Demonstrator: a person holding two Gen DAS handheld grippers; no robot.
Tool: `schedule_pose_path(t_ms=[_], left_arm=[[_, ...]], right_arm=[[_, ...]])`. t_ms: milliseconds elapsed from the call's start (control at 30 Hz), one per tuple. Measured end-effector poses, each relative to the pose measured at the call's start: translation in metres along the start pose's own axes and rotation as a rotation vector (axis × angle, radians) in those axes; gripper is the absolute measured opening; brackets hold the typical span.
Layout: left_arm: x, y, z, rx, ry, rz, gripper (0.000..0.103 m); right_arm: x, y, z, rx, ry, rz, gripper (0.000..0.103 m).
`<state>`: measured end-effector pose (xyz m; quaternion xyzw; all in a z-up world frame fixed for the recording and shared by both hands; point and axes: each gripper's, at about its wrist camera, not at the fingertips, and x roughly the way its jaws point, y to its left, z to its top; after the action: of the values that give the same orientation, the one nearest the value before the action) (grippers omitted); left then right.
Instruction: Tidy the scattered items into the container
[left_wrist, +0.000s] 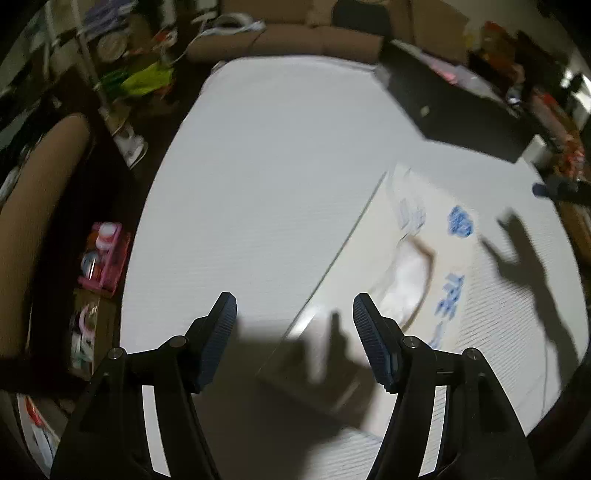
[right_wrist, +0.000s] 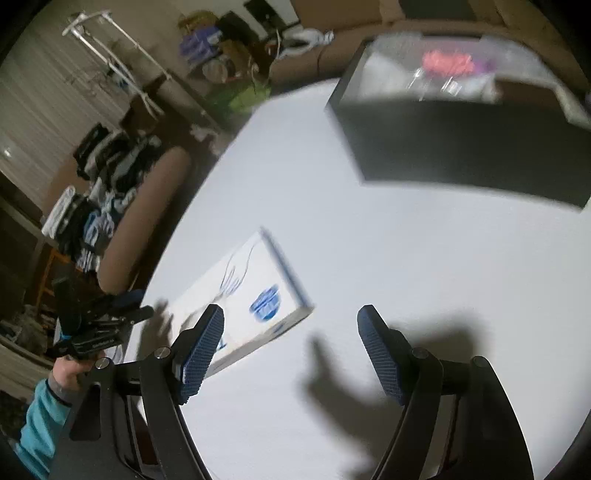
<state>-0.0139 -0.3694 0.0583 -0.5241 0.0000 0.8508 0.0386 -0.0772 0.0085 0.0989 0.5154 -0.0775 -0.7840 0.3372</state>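
Observation:
A flat white box with blue print (left_wrist: 417, 266) lies on the white table (left_wrist: 266, 177), just ahead and right of my open, empty left gripper (left_wrist: 294, 314). It also shows in the right wrist view (right_wrist: 255, 291), ahead and left of my open, empty right gripper (right_wrist: 290, 325). A black container (right_wrist: 461, 144) holding pink and clear items stands at the table's far right; it also shows in the left wrist view (left_wrist: 454, 110). The left gripper (right_wrist: 140, 314) appears at the left edge of the right wrist view, and the right gripper (left_wrist: 543, 190) at the right edge of the left wrist view.
A brown sofa (left_wrist: 295, 44) runs along the far side and left of the table. A pink basket (left_wrist: 105, 254) with small items sits on the floor at left. Clothes (right_wrist: 99, 206) are piled on the sofa arm. Clutter lines the room's walls.

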Motion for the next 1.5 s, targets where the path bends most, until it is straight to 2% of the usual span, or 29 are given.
schedule_pose_path(t_ms=[100,133,233,333,500,600,633,733,833,900,967,1067,1133,1233,1367,1500], left_arm=[[0.0,0.001,-0.015,-0.02,0.006,0.024,0.063],[-0.001,0.001,-0.02,-0.044,0.004,0.023,0.063],[-0.006,0.002,-0.036,-0.127,-0.009,0.008,0.072],[-0.009,0.005,-0.052,-0.212,-0.027,-0.017,0.075],[-0.013,0.013,-0.072,-0.284,-0.058,-0.021,0.076],[-0.013,0.029,-0.068,-0.316,-0.088,-0.011,0.076],[-0.012,0.032,-0.064,-0.321,-0.096,-0.02,0.076],[-0.006,0.037,-0.048,-0.29,-0.099,-0.058,0.076],[0.008,0.032,-0.036,-0.239,-0.051,-0.078,0.076],[0.019,0.025,-0.032,-0.21,-0.008,-0.08,0.076],[0.022,0.021,-0.032,-0.197,-0.004,-0.072,0.076],[0.015,0.025,-0.031,-0.222,-0.041,-0.056,0.076],[0.016,0.028,-0.028,-0.238,-0.045,-0.104,0.076],[0.027,0.024,-0.026,-0.229,0.008,-0.208,0.076],[0.03,0.004,-0.03,-0.168,0.065,-0.225,0.076],[0.028,-0.027,-0.034,-0.119,0.147,-0.333,0.076]], right_arm=[[0.027,0.026,-0.004,-0.075,0.022,-0.073,0.078],[0.039,0.038,-0.003,-0.133,0.025,-0.127,0.078],[0.068,0.06,0.006,-0.264,0.052,-0.234,0.082],[0.099,0.07,0.018,-0.345,0.102,-0.3,0.083],[0.124,0.077,0.023,-0.374,0.143,-0.303,0.083],[0.115,0.074,0.017,-0.348,0.105,-0.368,0.083],[0.106,0.068,0.014,-0.301,0.082,-0.342,0.083],[0.078,0.042,-0.005,-0.075,0.044,-0.152,0.083],[0.075,0.029,-0.023,0.047,0.088,-0.002,0.083],[0.082,0.027,-0.034,0.089,0.138,0.064,0.083],[0.086,0.029,-0.037,0.084,0.149,0.075,0.083],[0.091,0.036,-0.041,0.08,0.154,0.079,0.083],[0.094,0.039,-0.044,0.095,0.157,0.105,0.083],[0.099,0.044,-0.052,0.116,0.168,0.14,0.083],[0.097,0.045,-0.053,0.143,0.171,0.175,0.083],[0.087,0.037,-0.052,0.17,0.145,0.178,0.083]])
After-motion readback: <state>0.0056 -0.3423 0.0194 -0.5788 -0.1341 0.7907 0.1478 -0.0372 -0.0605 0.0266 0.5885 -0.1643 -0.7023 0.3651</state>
